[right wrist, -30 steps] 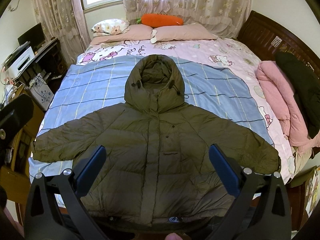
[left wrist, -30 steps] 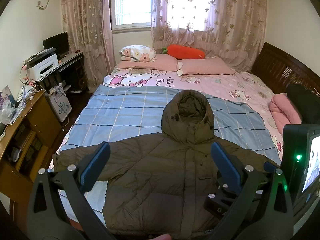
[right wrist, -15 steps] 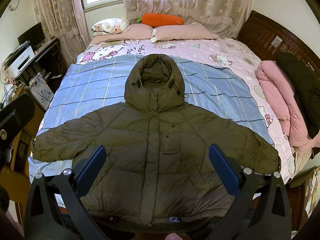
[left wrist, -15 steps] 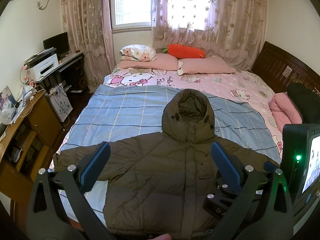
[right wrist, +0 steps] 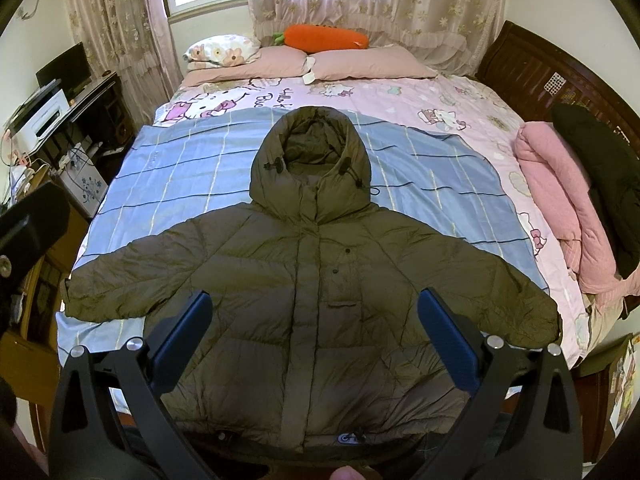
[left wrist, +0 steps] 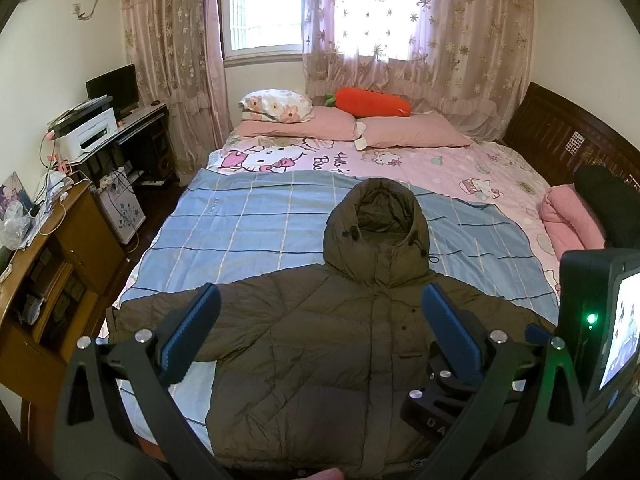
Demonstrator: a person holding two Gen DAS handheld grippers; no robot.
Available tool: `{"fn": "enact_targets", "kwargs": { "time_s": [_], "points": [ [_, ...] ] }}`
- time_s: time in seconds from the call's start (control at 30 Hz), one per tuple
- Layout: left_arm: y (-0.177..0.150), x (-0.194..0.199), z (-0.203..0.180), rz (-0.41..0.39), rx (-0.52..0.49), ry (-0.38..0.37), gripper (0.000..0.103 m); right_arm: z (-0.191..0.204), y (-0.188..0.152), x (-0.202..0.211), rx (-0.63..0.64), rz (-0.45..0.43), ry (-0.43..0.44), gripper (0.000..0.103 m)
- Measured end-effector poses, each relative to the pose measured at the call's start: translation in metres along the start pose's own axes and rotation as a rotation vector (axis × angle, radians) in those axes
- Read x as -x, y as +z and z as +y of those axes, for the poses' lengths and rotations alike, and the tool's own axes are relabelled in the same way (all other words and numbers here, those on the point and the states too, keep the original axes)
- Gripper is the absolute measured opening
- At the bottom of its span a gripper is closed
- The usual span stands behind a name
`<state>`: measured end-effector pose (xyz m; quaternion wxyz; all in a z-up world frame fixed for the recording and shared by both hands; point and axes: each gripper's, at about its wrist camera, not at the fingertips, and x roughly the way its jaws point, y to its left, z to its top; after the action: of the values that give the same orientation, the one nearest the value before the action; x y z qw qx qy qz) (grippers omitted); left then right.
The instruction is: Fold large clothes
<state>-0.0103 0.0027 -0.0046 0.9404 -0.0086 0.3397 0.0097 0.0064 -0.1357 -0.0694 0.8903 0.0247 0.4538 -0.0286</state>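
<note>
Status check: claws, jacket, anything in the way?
Both claws, left and right, open, empty. Jacket flat, unfolded, sleeves out, on blue sheet. Nothing lying on it.

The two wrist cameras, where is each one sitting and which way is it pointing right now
Left wrist: above the bed's foot, facing the window; open left gripper frames the jacket, right gripper's body at its right edge.
Right wrist: a bit rightward, angled lower; open right gripper over the jacket, left gripper's body at its left edge.
Shared: jacket, blue blanket, carrot pillow.

Only the right tongs (left wrist: pixel 436 400), seen low in the left view (dark bracket), have drifted slightly leftward.
</note>
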Motion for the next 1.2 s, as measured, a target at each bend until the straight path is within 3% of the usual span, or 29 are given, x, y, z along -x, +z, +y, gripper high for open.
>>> {"fn": "enact_targets", "kwargs": {
  "time_s": [0.6, 0.73, 0.83, 0.9, 0.93, 1.0, 1.03, 1.1, 1.13, 1.2],
  "points": [
    [0.007, -0.004, -0.006, 0.005, -0.002, 0.003, 0.101, 0.0, 0.001, -0.001, 0.0, -0.002, -0.002, 0.102],
    [0.009, -0.008, 0.006, 0.007, 0.03, 0.002, 0.101, -0.016, 0.005, -0.004, -0.068, -0.053, -0.002, 0.102],
    [0.011, -0.02, 0.032, 0.019, 0.128, -0.109, 0.101, -0.056, 0.01, -0.011, -0.242, -0.115, 0.127, 0.102],
    [0.01, -0.04, 0.043, 0.037, 0.177, -0.098, 0.101, -0.091, 0.008, -0.03, -0.409, -0.23, 0.287, 0.102],
    [0.009, -0.05, 0.044, 0.037, 0.179, -0.072, 0.101, -0.1, 0.01, -0.041, -0.442, -0.259, 0.307, 0.102],
    [0.006, -0.078, 0.042, 0.018, 0.136, -0.027, 0.101, -0.109, 0.015, -0.074, -0.384, -0.257, 0.218, 0.102],
    [0.0, -0.099, 0.039, 0.01, 0.092, -0.009, 0.101, -0.108, 0.016, -0.106, -0.249, -0.214, 0.075, 0.102],
    [-0.014, -0.146, 0.039, 0.071, 0.067, 0.005, 0.101, -0.106, 0.009, -0.154, -0.054, -0.152, -0.062, 0.102],
    [-0.027, -0.172, 0.041, 0.115, 0.065, -0.021, 0.101, -0.107, 0.004, -0.175, 0.006, -0.111, -0.094, 0.102],
    [-0.048, -0.22, 0.046, 0.202, 0.06, -0.087, 0.101, -0.107, -0.012, -0.229, 0.063, 0.078, -0.085, 0.1]
  ]
}}
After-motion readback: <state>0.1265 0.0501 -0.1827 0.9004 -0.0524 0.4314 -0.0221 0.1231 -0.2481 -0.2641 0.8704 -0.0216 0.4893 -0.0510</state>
